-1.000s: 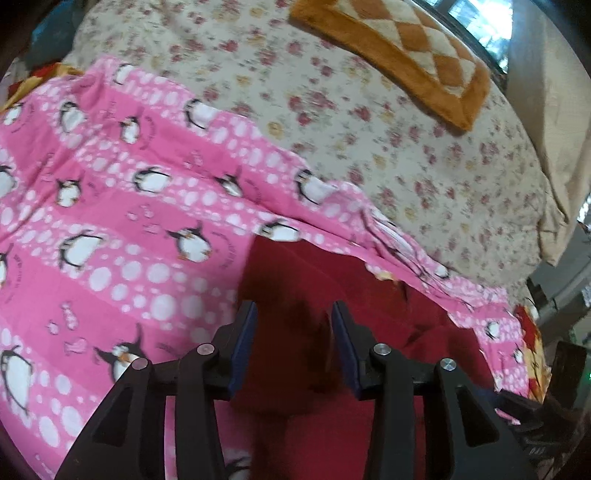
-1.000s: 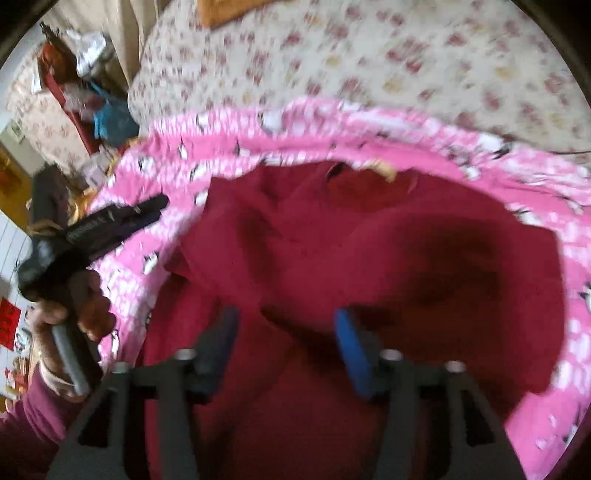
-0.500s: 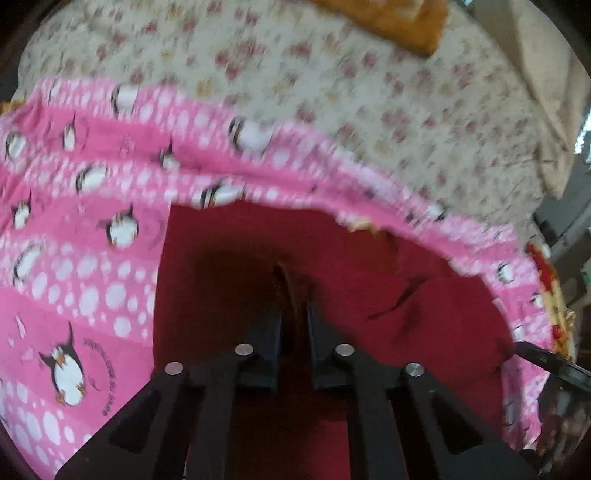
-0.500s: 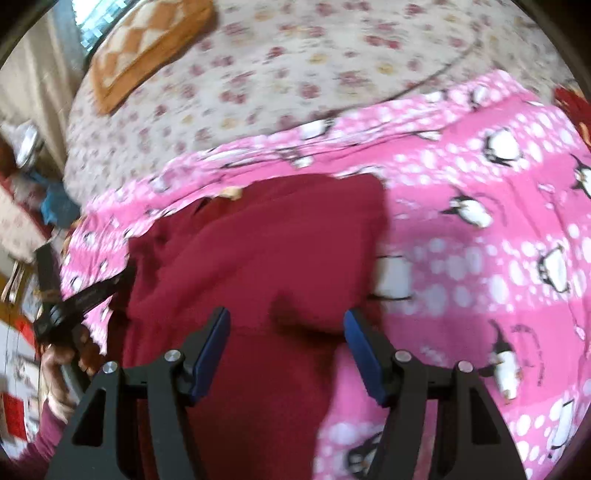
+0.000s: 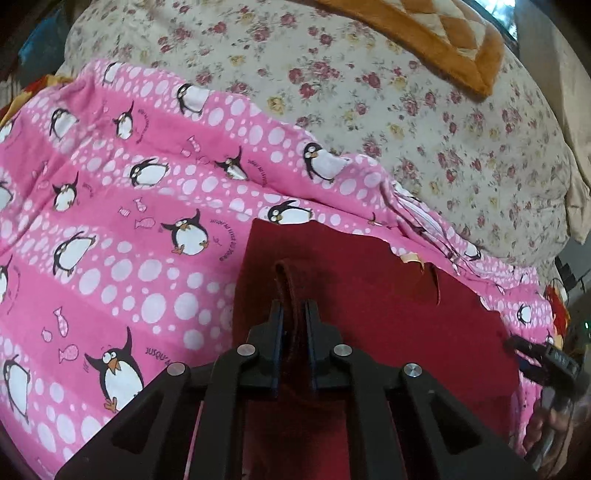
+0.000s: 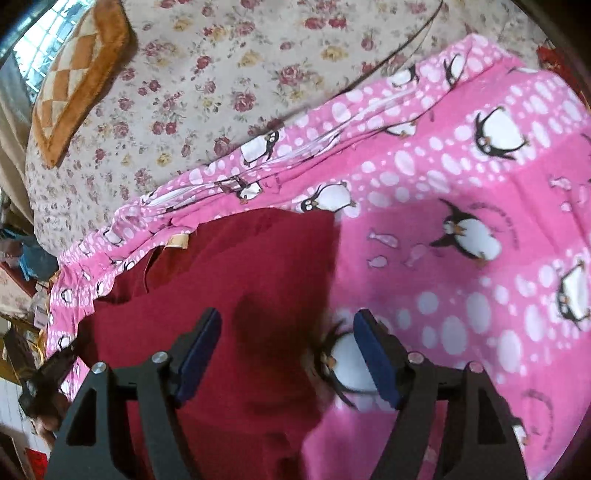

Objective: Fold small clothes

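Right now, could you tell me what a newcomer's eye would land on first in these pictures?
First the bright pink penguin blanket, spread over a floral bedspread. On it, by its far edge, lies a dark red garment; the left gripper has its jaws shut on a pinched ridge of it. The right gripper is open over the garment's edge, and an orange checked cushion lies farther back.

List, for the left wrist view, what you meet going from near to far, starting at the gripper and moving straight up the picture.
Left gripper, shut on a pinched fold of the dark red garment → pink penguin blanket → floral bedspread → orange checked cushion.
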`<action>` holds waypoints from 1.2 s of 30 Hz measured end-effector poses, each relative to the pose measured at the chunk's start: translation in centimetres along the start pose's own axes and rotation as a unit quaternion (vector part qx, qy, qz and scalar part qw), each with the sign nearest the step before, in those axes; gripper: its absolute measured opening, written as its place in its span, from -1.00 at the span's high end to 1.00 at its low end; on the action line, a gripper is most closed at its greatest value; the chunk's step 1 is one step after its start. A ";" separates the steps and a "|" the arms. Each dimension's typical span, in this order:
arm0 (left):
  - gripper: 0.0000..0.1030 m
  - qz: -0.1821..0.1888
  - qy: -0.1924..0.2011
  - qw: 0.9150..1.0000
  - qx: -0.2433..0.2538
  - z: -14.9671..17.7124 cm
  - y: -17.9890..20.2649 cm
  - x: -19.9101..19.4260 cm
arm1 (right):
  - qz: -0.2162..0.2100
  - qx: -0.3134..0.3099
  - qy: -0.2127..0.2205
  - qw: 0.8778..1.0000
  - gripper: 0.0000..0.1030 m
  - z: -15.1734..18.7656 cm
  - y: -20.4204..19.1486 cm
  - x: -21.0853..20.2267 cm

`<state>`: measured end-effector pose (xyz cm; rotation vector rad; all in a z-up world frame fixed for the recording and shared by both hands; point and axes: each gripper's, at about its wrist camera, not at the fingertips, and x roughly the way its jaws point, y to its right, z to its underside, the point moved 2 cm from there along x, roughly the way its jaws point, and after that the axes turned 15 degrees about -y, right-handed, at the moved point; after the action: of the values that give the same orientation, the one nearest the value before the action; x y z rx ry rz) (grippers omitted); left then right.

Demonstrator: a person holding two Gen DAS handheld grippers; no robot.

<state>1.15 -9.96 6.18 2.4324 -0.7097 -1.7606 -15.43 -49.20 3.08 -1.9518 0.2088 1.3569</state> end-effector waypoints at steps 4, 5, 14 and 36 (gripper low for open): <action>1.00 -0.006 -0.002 1.000 0.012 0.2 0.6 0.3 | 0.027 -0.026 0.003 0.999 0.56 -1.0 -0.6 1.0; 1.00 -0.002 -0.005 1.000 0.013 0.3 0.6 0.4 | 0.036 -0.032 0.005 0.999 0.58 -1.1 -0.7 0.8; 1.00 -0.041 -0.037 0.998 0.036 1.1 1.4 2.6 | 0.064 -0.009 0.010 0.998 0.98 -1.3 1.9 0.1; 0.95 -0.042 -0.032 0.998 0.025 1.5 1.2 2.5 | 0.044 -0.066 0.008 0.997 0.61 4.0 -0.5 -1.7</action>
<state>0.04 -11.66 3.81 2.4835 -0.6750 -1.8814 -18.86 -46.67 4.11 -2.0843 0.2199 1.4446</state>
